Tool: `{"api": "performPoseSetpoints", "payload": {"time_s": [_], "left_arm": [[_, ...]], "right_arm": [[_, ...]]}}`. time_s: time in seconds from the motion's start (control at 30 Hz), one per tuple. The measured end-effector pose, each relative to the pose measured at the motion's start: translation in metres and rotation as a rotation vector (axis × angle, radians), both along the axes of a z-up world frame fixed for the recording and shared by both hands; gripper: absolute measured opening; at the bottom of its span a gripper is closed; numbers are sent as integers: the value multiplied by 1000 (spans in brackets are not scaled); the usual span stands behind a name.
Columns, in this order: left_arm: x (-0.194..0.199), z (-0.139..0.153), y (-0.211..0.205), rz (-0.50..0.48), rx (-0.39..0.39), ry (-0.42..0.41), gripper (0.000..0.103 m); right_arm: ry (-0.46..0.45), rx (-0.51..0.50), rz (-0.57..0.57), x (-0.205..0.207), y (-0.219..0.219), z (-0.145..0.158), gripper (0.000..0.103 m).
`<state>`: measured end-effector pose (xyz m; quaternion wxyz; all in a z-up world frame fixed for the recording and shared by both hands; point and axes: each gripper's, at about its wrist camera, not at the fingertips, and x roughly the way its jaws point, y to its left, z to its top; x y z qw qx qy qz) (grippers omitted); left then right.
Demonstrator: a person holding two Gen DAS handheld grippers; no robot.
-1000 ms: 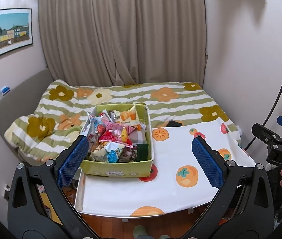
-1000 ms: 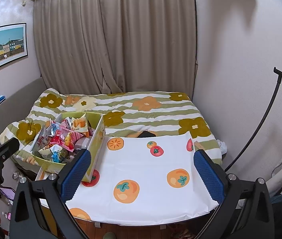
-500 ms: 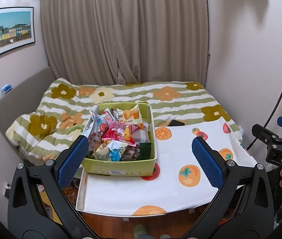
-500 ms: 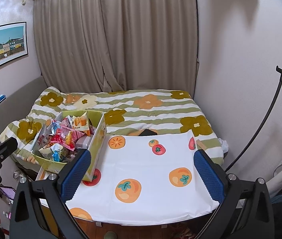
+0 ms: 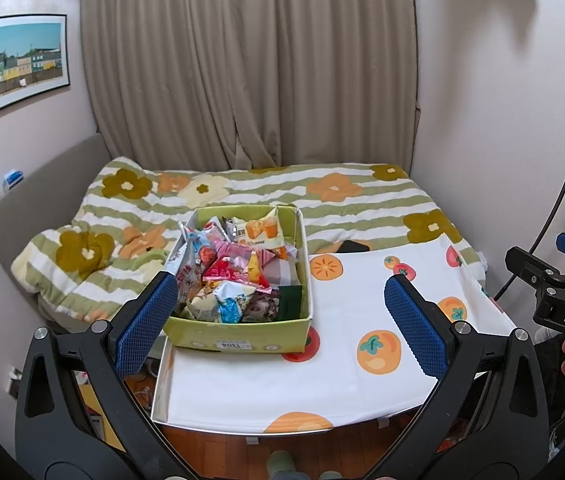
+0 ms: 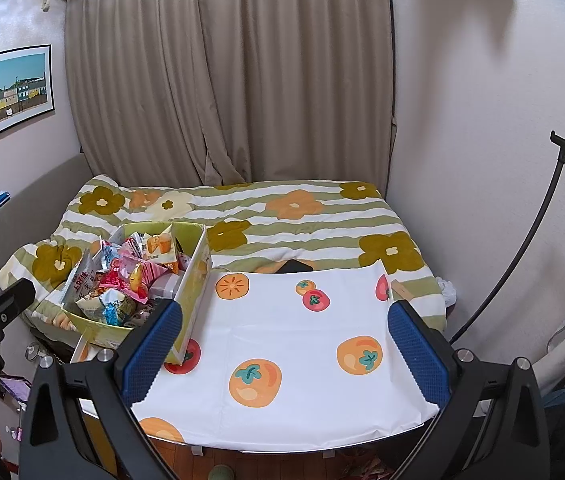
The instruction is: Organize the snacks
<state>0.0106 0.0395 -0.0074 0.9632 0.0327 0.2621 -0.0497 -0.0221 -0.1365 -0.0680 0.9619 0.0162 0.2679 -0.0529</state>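
A green cardboard box [image 5: 242, 338] full of mixed snack packets [image 5: 234, 272] stands on the left part of a small table with a white fruit-print cloth [image 5: 362, 312]. The box also shows in the right wrist view [image 6: 190, 308], with its snack packets [image 6: 130, 276]. My left gripper [image 5: 280, 320] is open and empty, held above the table's near edge in front of the box. My right gripper [image 6: 282, 344] is open and empty, above the cloth [image 6: 290, 332] to the right of the box.
A bed with a green striped flower quilt [image 5: 266, 196] lies behind the table. A dark phone-like object [image 6: 294, 267] rests at the table's far edge. A black lamp stand [image 6: 538, 216] leans at the right wall. Curtains [image 5: 250, 64] hang behind.
Both views have shifted slightly; the box and table sit a little more to the right in the left wrist view. Both grippers stay open.
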Motion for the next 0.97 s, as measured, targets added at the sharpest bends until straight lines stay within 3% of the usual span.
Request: {"api": "performPoseSetpoints", "payload": {"time_s": [0.67,0.97], "left_arm": [[2,-4,-4,27,21,-17,103],[17,-8,4,18,-6,7,103]], "right_arm": [[3,2,-1,1,2,0,102],[8,-1,-5,2,2,-2,102]]}}
